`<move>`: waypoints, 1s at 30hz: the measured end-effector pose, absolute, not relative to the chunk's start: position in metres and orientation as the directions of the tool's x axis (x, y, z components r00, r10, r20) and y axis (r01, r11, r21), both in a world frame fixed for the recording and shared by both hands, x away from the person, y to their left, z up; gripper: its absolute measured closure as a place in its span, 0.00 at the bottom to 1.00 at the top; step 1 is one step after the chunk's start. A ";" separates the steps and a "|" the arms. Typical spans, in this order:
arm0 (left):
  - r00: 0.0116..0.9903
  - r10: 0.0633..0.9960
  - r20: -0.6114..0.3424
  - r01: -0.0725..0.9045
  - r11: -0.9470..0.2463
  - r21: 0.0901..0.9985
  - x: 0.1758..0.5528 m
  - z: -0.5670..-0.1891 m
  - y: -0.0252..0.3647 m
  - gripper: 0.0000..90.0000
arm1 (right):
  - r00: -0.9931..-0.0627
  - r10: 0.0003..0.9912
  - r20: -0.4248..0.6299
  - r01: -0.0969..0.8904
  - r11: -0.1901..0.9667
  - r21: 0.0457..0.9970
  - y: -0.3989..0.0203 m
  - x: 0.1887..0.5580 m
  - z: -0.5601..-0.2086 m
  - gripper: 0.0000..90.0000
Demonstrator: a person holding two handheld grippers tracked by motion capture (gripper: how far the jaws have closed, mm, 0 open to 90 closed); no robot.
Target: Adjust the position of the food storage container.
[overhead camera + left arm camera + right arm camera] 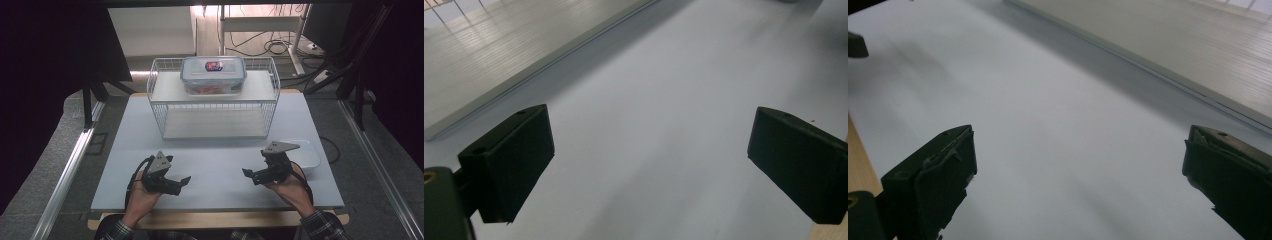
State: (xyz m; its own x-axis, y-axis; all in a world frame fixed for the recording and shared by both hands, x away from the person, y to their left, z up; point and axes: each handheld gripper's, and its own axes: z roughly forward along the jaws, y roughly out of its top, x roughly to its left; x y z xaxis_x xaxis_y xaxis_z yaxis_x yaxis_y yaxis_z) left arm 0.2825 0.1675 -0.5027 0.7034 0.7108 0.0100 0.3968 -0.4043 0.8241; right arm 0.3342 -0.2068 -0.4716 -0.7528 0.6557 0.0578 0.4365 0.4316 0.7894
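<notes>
Both jaws stand wide over bare pale grey table (215, 165) near its front edge: left gripper (182, 181), right gripper (248, 174). The shallow white plastic tray (309, 155) lies just beside the right gripper, at the right edge.

Worktop (215, 165) bare between grippers; wire rack (215, 107) blocks far side; white tray (307, 152) just beside right gripper (255, 176).

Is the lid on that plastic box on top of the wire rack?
On. The blue-rimmed lid sits flat on the plastic box, on the wire rack.
</notes>
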 end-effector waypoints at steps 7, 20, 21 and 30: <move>0.688 0.725 -0.005 0.406 -0.380 0.831 0.284 -0.504 0.172 0.05 | -0.696 0.718 0.005 0.444 0.424 0.789 -0.229 0.342 -0.462 0.26; 0.687 0.727 -0.014 0.421 -0.381 0.823 0.287 -0.508 0.174 0.05 | -0.555 0.831 -0.020 0.518 0.365 0.774 -0.304 0.363 -0.452 0.88; 0.687 0.727 -0.014 0.421 -0.382 0.822 0.287 -0.508 0.174 0.05 | -0.541 0.840 -0.028 0.521 0.361 0.773 -0.311 0.364 -0.451 0.90; 0.686 0.727 -0.021 0.431 -0.383 0.817 0.288 -0.510 0.174 0.06 | -0.391 0.920 0.002 0.559 0.237 0.795 -0.362 0.371 -0.449 0.99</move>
